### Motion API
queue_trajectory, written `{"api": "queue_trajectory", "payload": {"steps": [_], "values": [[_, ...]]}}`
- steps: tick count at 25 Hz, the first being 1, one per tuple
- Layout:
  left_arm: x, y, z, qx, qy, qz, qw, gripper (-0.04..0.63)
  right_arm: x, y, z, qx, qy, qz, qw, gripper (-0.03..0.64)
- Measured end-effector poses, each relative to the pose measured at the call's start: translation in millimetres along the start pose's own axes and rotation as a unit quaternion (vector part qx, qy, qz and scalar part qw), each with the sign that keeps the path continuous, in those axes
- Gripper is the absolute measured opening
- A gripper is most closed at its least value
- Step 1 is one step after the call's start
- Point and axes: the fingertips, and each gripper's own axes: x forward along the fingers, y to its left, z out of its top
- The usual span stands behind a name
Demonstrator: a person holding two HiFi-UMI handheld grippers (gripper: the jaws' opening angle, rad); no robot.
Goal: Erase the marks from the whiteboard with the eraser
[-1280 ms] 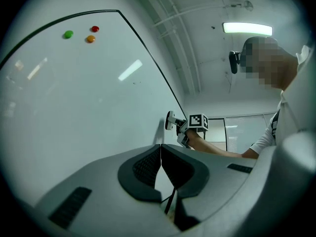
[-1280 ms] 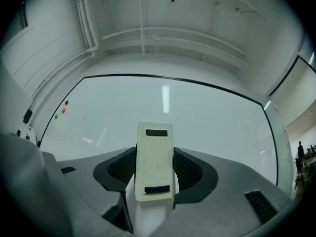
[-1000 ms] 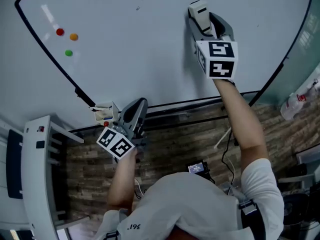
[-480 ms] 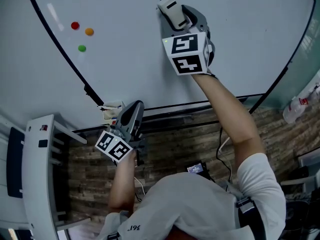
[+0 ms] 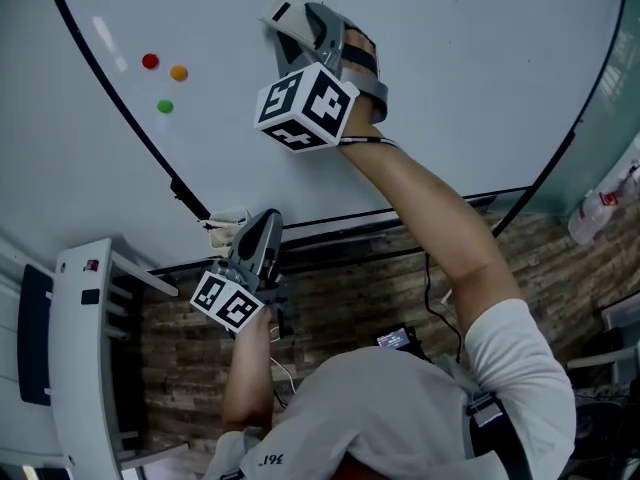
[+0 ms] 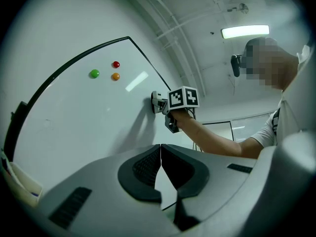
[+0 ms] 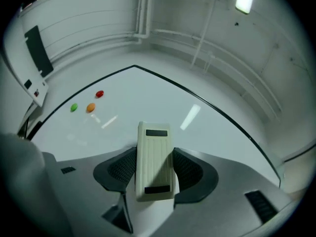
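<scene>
The right gripper (image 5: 284,18), clamped on the eraser (image 7: 154,154), has slid to the left across the whiteboard (image 5: 470,58) in the last second. It now presses high on the board, near the three colored magnets (image 5: 165,107). The area it crossed looks clean, so the wiping seems well advanced. The left gripper (image 6: 160,157) rests closed and empty below the board.
</scene>
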Motion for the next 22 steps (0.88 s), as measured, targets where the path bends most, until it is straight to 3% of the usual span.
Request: {"api": "queue_trajectory", "payload": {"steps": [6,22], "values": [[-3.3,0.4,-2.2,-0.001,0.002,0.003,1.0,0.006,14.3,14.7,-12.0,-0.078,0.004,-0.011,0.997,0.252],[17.2,-4.9,-13.0,-0.006,0.005,0.006,1.0,0.006,12.8,13.0,-21.1,-0.132,-0.013,0.001,0.991,0.25]]}}
